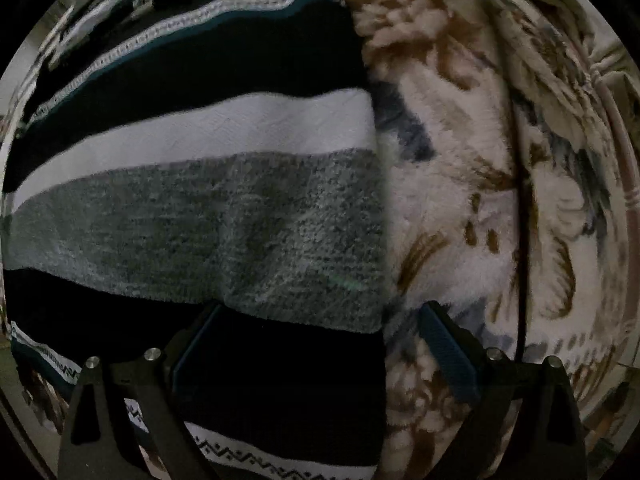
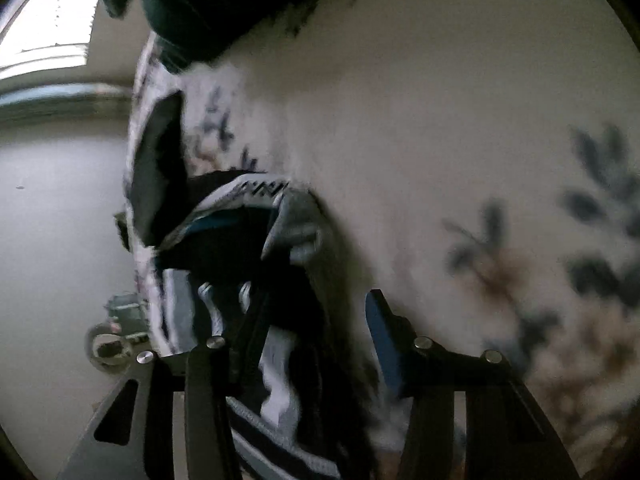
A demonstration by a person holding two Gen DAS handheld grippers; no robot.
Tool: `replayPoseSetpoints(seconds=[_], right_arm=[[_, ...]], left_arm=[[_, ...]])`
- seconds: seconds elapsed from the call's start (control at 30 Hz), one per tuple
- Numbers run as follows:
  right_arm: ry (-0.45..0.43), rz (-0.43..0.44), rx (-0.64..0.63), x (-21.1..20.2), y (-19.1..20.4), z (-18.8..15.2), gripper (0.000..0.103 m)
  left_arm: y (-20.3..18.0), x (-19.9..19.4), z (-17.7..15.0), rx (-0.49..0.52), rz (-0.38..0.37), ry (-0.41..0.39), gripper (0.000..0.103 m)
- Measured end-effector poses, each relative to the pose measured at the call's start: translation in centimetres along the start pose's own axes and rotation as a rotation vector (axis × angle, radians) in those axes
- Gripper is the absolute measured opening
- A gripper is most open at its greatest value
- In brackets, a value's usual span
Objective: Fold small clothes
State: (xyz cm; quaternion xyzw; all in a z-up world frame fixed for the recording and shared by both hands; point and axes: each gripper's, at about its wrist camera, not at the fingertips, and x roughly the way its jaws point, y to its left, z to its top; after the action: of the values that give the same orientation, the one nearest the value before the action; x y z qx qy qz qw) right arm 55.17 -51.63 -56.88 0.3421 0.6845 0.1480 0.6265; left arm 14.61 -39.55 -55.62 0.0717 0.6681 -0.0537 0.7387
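A striped knit garment (image 1: 224,208), banded black, white and flecked grey with zigzag trim, is spread on a floral fleece blanket (image 1: 460,208). The left gripper (image 1: 320,340) is held wide above it. The right gripper (image 2: 312,308) is seen half-parted with bunched fabric between its pads; whether it is gripped cannot be told

Left hand-held gripper (image 1: 320,328) points straight down, jaws spread wide; right hand-held gripper (image 2: 308,316) slants downward, jaws parted.
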Motion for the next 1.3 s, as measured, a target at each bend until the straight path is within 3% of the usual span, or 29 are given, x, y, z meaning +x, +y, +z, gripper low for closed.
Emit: replayPoseSetpoints(seconds=[0.03,0.07,0.1,0.13,0.17,0.33,0.5,0.77,0.87,1.0,1.3], right_arm=[[0.022,-0.009,0.023,1.2,0.0,0.4,0.051],[0.021,-0.006,0.032,1.7,0.1,0.6,0.05],[0.008,-0.003,0.029,1.7,0.4,0.7,0.046],[-0.007,-0.006,0.012,1.5,0.8,0.7,0.021],[-0.021,-0.01,0.001,1.0,1.2,0.7,0.013],[-0.057,-0.068,-0.054,-1.6,3.1,0.6,0.009],[-0.073,-0.115,-0.129,-4.4,6.2,0.4,0.008],[-0.098,-0.142,-0.225,-5.3,16.7,-1.0,0.007],[-0.095,-0.162,-0.281,-3.5,22.4,-1.9,0.006],[-0.087,-0.229,-0.341,2.1,29.9,-2.4,0.006],[-0.038,-0.387,-0.403,17.4,40.3,-2.9,0.006]], left_arm=[[0.0,-0.2,-0.1,-0.002,-0.002,-0.019,0.083],[0.4,-0.8,-0.4,-0.004,-0.002,-0.043,0.059],[-0.4,-1.5,-0.3,-0.008,-0.012,-0.082,0.042],[-0.2,-2.0,-0.3,-0.01,-0.017,-0.097,0.008],[0.2,-2.8,-0.4,-0.025,-0.022,-0.111,0.005],[3.9,-6.5,-1.2,-0.141,-0.106,-0.176,0.005],[10.1,-10.9,-1.7,-0.305,-0.182,-0.219,0.005],[20.5,-15.9,-3.2,-0.502,-0.233,-0.285,0.004],[25.3,-15.6,-3.7,-0.565,-0.255,-0.277,0.004],[31.5,-13.4,-4.8,-0.641,-0.308,-0.248,0.004],[43.2,-9.5,-7.6,-0.768,-0.402,-0.207,0.004]])
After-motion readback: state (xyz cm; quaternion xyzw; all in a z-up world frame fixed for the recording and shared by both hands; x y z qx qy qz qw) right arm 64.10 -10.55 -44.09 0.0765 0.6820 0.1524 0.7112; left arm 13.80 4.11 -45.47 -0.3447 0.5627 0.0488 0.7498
